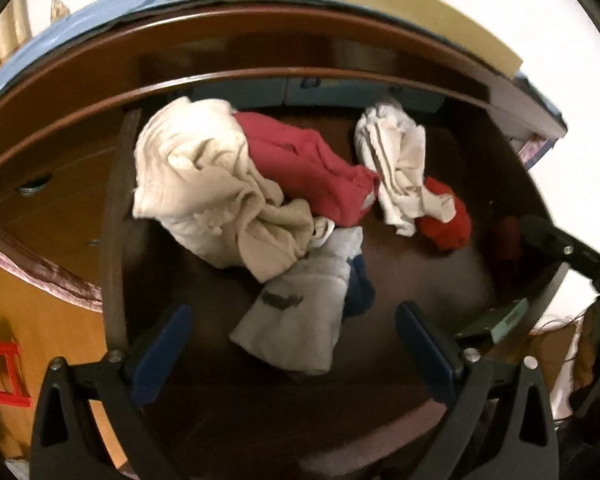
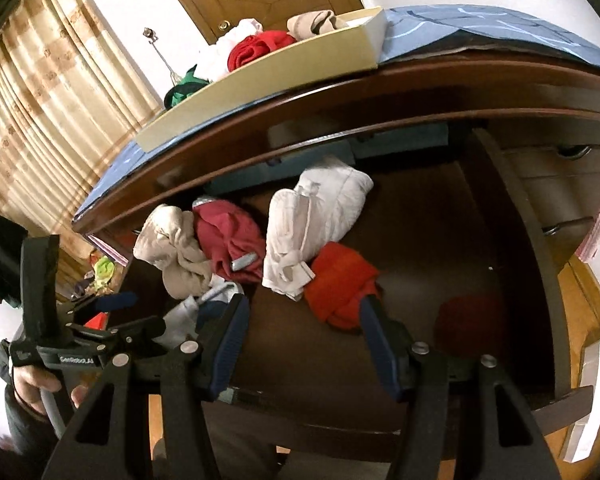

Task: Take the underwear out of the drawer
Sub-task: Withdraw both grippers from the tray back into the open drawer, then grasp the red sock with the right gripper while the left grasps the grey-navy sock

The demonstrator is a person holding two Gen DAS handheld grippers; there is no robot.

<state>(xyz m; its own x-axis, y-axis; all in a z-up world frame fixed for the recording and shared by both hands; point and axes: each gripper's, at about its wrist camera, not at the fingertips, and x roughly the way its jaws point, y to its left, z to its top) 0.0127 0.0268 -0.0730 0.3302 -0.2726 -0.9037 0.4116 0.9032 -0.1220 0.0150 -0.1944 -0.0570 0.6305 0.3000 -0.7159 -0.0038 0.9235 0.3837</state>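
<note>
Drawer (image 1: 512, 184): pulled open, dark wood, holding loose underwear
Tray (image 2: 364, 40): cream box on top of the chest, with red, white, green and tan clothes in it
Cream underwear (image 1: 204, 184): biggest heap, far left of drawer, touching the maroon piece (image 1: 320, 168)
Grey piece (image 1: 300, 320): nearest, lying between the left gripper's fingers, not pinched
Left gripper (image 1: 292, 344): spread wide, empty
Right gripper (image 2: 304, 340): half spread, empty, over the drawer floor just beside the red piece (image 2: 340, 280)
Unclear: dark red shape at drawer's right, blurred
</note>
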